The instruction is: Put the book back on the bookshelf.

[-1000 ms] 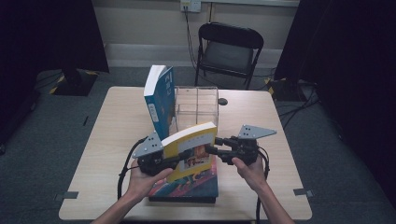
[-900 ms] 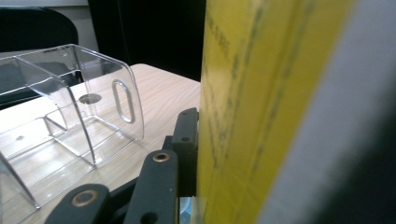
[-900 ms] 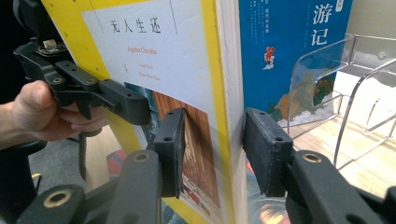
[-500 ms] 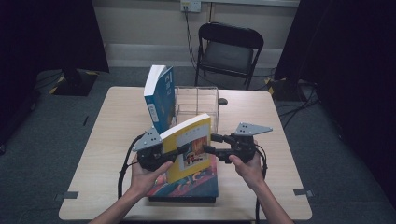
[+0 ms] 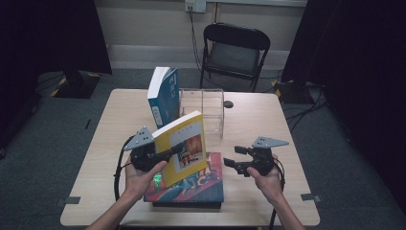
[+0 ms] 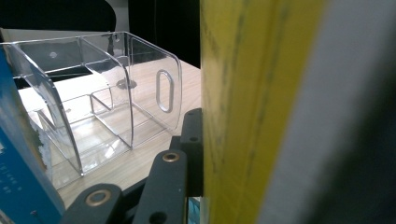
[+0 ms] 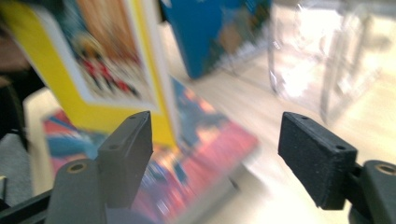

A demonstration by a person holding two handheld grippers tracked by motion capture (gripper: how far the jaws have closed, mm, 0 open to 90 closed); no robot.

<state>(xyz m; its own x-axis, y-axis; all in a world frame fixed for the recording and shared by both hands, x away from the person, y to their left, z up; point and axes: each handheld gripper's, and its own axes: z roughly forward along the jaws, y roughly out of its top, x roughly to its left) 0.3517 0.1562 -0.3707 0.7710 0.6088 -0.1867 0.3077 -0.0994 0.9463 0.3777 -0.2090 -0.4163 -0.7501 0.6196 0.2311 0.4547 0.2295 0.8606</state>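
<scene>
- Two grippers, one job: my left gripper (image 5: 165, 153) is clamped tight on the yellow book (image 5: 184, 146), tilted up at frame centre so it can stand like the blue book (image 5: 163, 96) by the clear organiser (image 5: 203, 112).
- My right gripper (image 5: 234, 156), lower right, has just been opening, jaws wide with nothing between them, clear of the book.
- The flat book (image 5: 201, 187) lies beneath.

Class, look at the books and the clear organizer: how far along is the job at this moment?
Done: the blue book stands upright against the clear organizer. In hand: the left gripper is shut on the yellow book, raised and tilted; the right gripper has just been opening, nothing between its fingers. Left: standing the yellow book, then the colourful book lying flat.
</scene>
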